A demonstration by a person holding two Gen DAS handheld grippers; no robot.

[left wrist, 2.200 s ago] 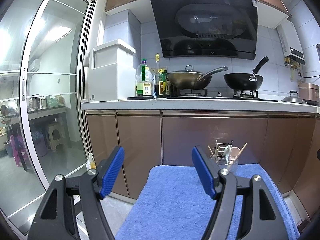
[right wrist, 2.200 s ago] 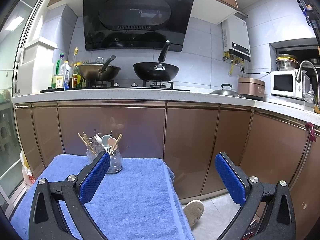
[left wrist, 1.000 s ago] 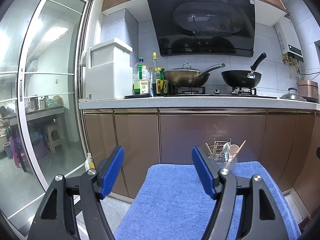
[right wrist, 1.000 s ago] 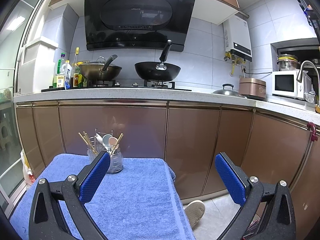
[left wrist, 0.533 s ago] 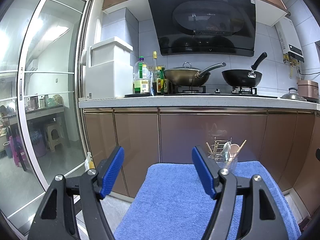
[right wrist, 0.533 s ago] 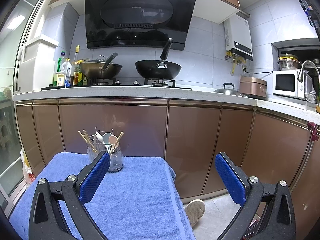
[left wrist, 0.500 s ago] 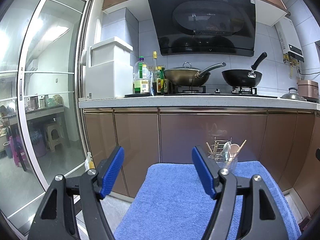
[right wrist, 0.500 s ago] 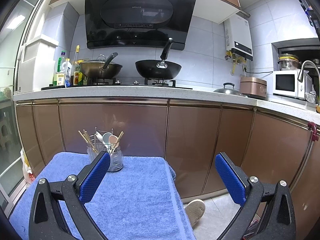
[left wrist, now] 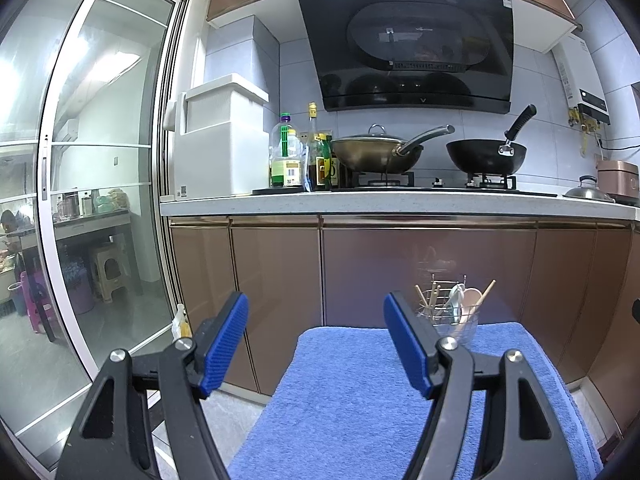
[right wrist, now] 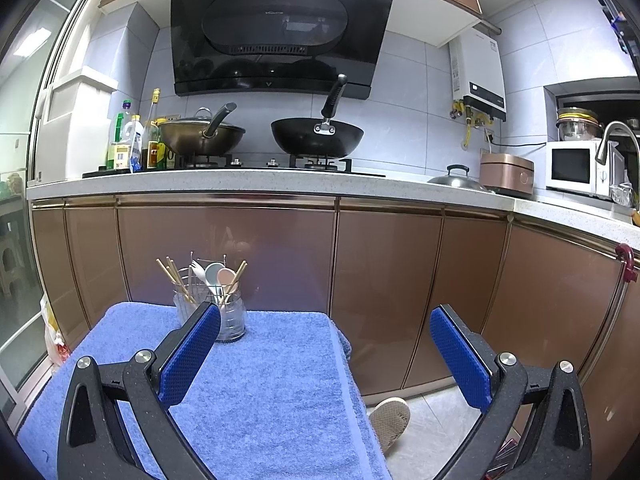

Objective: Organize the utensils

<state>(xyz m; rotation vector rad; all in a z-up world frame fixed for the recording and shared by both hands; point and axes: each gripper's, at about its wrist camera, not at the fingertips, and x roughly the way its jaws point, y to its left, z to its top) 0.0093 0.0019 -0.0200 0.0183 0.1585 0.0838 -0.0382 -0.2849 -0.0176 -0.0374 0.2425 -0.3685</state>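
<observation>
The holder (right wrist: 211, 303) with upright spoons and chopsticks stands at the far edge of the towel-covered tabletop (right wrist: 260, 380). Both tools, left (left wrist: 316, 340) and right (right wrist: 325, 354), hover released and empty; the holder lies ahead, just beyond the right tool's left finger, likely nearer it.

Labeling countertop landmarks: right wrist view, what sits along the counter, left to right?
Oil bottles → lidded wok → black wok → loose pot lid → rice cooker → microwave → faucet.
</observation>
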